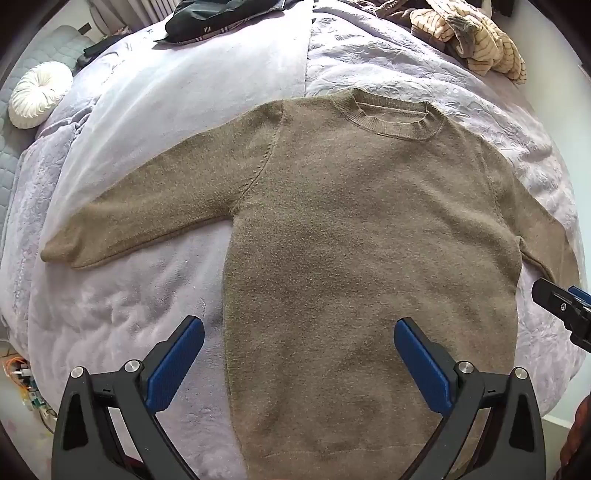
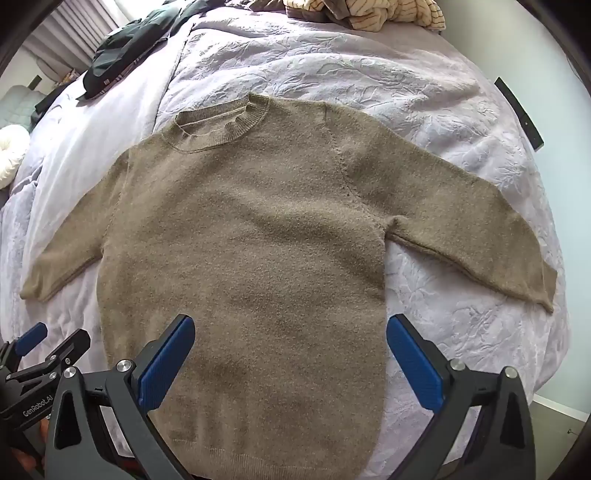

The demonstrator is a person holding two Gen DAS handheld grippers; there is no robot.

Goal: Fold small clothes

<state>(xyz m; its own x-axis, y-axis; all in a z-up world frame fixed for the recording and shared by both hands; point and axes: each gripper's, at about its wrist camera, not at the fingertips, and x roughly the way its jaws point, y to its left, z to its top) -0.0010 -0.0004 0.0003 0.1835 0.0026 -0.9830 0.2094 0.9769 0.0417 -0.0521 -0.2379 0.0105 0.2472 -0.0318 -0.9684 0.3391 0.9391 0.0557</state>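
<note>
— Where's the jumper, then?

— The brown knitted sweater [image 1: 362, 236] is spread flat, front up, on the lilac bedspread [image 1: 110, 317], ribbed collar [image 1: 391, 118] at the far end and hem nearest the person holding the tools. Both sleeves are stretched out sideways and slope down toward the hem end. Nothing is folded yet.

— And the grippers?

— Both hang above the hem end, pointing almost straight down. The left gripper [image 1: 299, 332] has its blue pads [image 1: 173, 365] spread wide and released, with nothing between them; one finger sits over bare bedspread just beside the sweater's edge, the other over the body of the knit. The right gripper [image 2: 290, 330] is just as wide and grasps nothing; one finger is over the knit, the other over the bedspread beside the opposite edge. I can't say whether either touches the cloth. The two tools are near each other: each shows at the edge of the other's view.

— What else is on the bed?

— Past the collar, at the far corner, a heap of cream striped clothing [image 1: 476, 40] with something brown in it. Toward the other far corner lies a dark garment [image 1: 221, 18]. A round white pleated cushion [image 1: 38, 94] rests off the side of the bed beyond the left sleeve.
</note>
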